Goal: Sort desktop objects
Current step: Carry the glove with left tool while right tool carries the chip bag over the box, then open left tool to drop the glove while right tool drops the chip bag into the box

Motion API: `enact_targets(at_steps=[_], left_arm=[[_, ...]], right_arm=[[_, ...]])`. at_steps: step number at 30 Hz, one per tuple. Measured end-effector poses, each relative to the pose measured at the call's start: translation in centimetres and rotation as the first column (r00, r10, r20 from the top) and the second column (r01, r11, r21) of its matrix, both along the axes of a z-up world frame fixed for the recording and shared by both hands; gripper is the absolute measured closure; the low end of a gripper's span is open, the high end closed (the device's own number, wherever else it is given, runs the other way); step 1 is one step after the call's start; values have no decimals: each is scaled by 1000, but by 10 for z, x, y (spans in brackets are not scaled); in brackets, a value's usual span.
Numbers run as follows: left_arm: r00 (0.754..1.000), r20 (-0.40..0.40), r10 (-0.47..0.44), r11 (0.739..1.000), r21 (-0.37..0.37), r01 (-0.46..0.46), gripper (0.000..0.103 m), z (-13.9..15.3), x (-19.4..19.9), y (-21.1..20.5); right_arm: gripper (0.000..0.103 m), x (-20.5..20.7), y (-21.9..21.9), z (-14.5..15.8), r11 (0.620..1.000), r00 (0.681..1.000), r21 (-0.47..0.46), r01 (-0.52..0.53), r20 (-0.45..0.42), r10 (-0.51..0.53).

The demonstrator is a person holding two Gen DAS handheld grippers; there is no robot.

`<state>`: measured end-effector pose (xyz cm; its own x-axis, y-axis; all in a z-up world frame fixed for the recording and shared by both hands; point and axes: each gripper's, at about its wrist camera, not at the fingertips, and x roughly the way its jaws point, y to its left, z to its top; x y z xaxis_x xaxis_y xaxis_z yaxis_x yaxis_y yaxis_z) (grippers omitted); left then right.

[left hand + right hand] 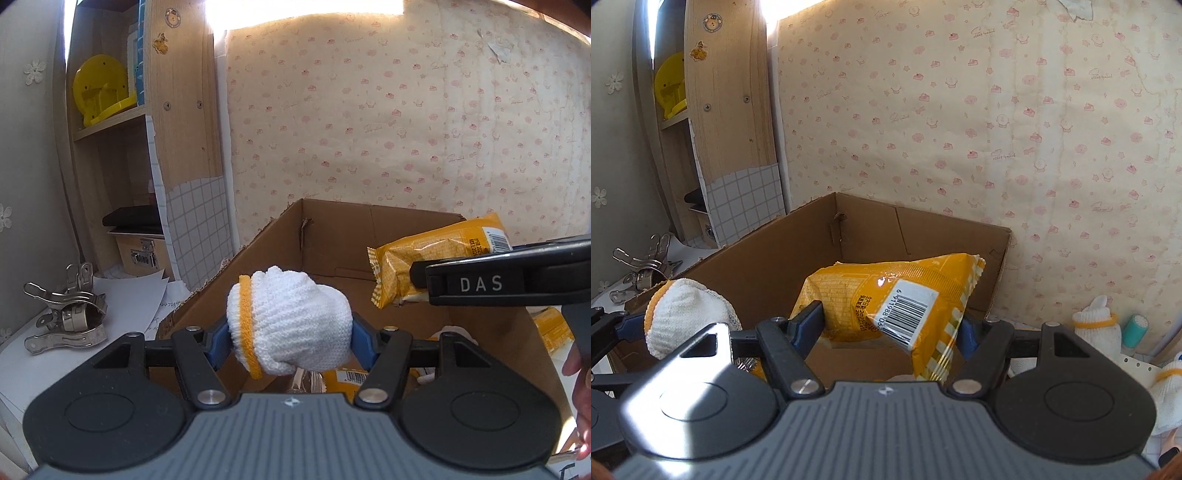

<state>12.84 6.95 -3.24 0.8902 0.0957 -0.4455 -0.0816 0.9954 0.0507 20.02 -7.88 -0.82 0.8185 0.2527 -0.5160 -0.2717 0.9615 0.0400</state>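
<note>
So the left gripper (290,341) has its blue pads clamped on a rolled-up white glove (291,319) with a yellow cuff, held up over the near left edge of the cardboard box (332,229). The right gripper (892,332) is squeezing a yellow snack packet (886,295), barcode facing up, over the middle of the box. More yellow packets sit down inside. Metal clips (66,314) lie on the desk off to the left.

hidden: your left gripper (290,341) covers most of the yellow foil packets (345,378) beneath it | cut off: white knitted rolled glove (1172,387), right of your right gripper (892,328)
</note>
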Motion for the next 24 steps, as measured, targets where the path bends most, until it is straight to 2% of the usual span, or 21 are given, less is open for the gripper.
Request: enact_targets(at_steps=[14,17,24], left_arm=[[999,-43,-5,1000,12,6,34,-8,13,-6],[999,-53,-4,1000,8,4,32,-9,15,-6],[999,-37,3,1000,23,-2,17,-5,12,-9]], right_arm=[[31,22,6,1,999,1000,-36,-2,-8,1],[27,22,5,1,999,1000,-41,-7,-5,7],[26,16,2,4,999,1000,-35,-11,10,12]])
